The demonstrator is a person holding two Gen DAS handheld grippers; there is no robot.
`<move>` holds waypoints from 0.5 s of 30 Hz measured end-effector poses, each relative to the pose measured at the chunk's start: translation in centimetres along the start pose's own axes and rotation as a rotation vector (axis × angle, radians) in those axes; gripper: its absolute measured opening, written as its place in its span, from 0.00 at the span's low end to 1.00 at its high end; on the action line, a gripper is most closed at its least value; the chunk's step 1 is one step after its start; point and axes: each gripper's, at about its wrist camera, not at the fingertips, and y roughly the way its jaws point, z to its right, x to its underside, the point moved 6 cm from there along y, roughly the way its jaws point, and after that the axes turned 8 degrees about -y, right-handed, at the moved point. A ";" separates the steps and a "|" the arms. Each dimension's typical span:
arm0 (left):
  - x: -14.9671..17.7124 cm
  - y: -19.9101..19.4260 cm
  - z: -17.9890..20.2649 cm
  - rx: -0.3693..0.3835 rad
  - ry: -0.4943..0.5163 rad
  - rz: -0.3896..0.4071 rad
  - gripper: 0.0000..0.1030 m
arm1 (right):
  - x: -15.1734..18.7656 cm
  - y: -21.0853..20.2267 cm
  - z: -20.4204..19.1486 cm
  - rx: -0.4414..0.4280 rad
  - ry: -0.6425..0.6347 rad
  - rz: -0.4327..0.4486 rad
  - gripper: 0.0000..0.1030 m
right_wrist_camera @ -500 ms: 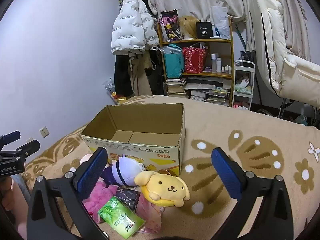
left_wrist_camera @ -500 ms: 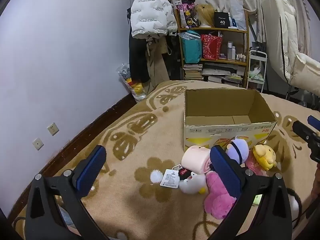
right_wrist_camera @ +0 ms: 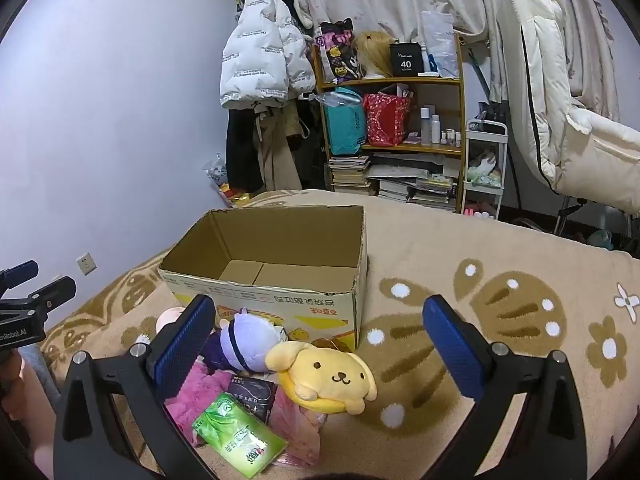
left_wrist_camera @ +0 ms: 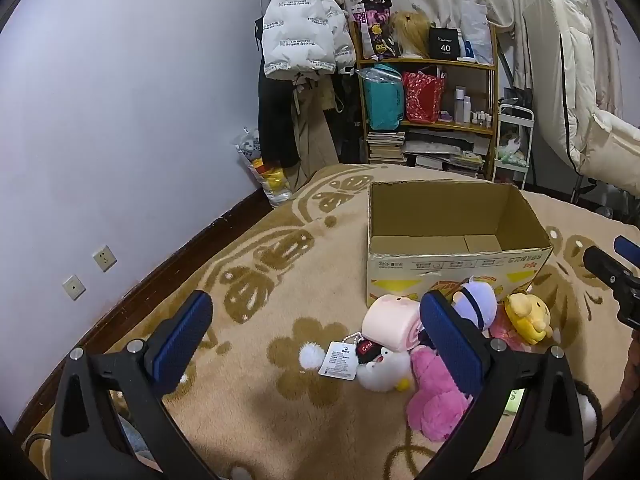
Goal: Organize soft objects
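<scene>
An open, empty cardboard box (left_wrist_camera: 456,268) (right_wrist_camera: 280,300) stands on the beige blanket. A pile of soft toys lies in front of it: a pink roll plush (left_wrist_camera: 390,326), a white plush with a tag (left_wrist_camera: 382,368), a pink bear (left_wrist_camera: 434,400) (right_wrist_camera: 200,396), a purple-haired doll (left_wrist_camera: 476,306) (right_wrist_camera: 246,340) and a yellow dog plush (left_wrist_camera: 526,318) (right_wrist_camera: 332,380). A green packet (right_wrist_camera: 238,436) and a dark packet (right_wrist_camera: 252,396) lie among them. My left gripper (left_wrist_camera: 316,344) is open and empty, above the blanket left of the pile. My right gripper (right_wrist_camera: 316,352) is open and empty, just above the yellow dog.
A shelf (left_wrist_camera: 428,116) with books, bags and bottles stands behind the bed, with hanging coats (left_wrist_camera: 304,44) to its left. A white padded chair (right_wrist_camera: 568,132) is at the right. The wall with sockets (left_wrist_camera: 104,258) runs along the left.
</scene>
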 end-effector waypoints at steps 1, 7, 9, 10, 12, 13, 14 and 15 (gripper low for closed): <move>0.0 0.0 0.0 0.001 -0.001 0.001 1.00 | 0.0 0.0 0.0 0.000 0.001 0.000 1.00; 0.4 0.0 0.0 -0.009 -0.005 0.006 1.00 | 0.1 0.1 0.1 0.002 0.000 0.000 1.00; 0.4 0.0 0.0 -0.011 -0.006 0.007 1.00 | 0.1 0.1 0.1 0.000 0.001 -0.001 1.00; 0.4 0.0 0.0 -0.010 -0.007 0.009 1.00 | 0.1 0.1 0.1 0.000 0.001 -0.001 1.00; 0.4 -0.1 -0.1 -0.013 -0.009 0.013 1.00 | 0.1 0.1 0.1 0.000 0.000 -0.002 1.00; 0.4 -0.2 0.0 -0.013 -0.008 0.013 1.00 | 0.1 0.1 0.1 0.001 0.000 -0.002 1.00; 0.4 -0.2 -0.1 -0.015 -0.009 0.012 1.00 | 0.1 0.1 0.1 0.002 0.000 -0.002 1.00; 0.4 -0.2 -0.1 -0.016 -0.008 0.010 1.00 | 0.1 0.1 0.1 0.002 0.000 0.000 1.00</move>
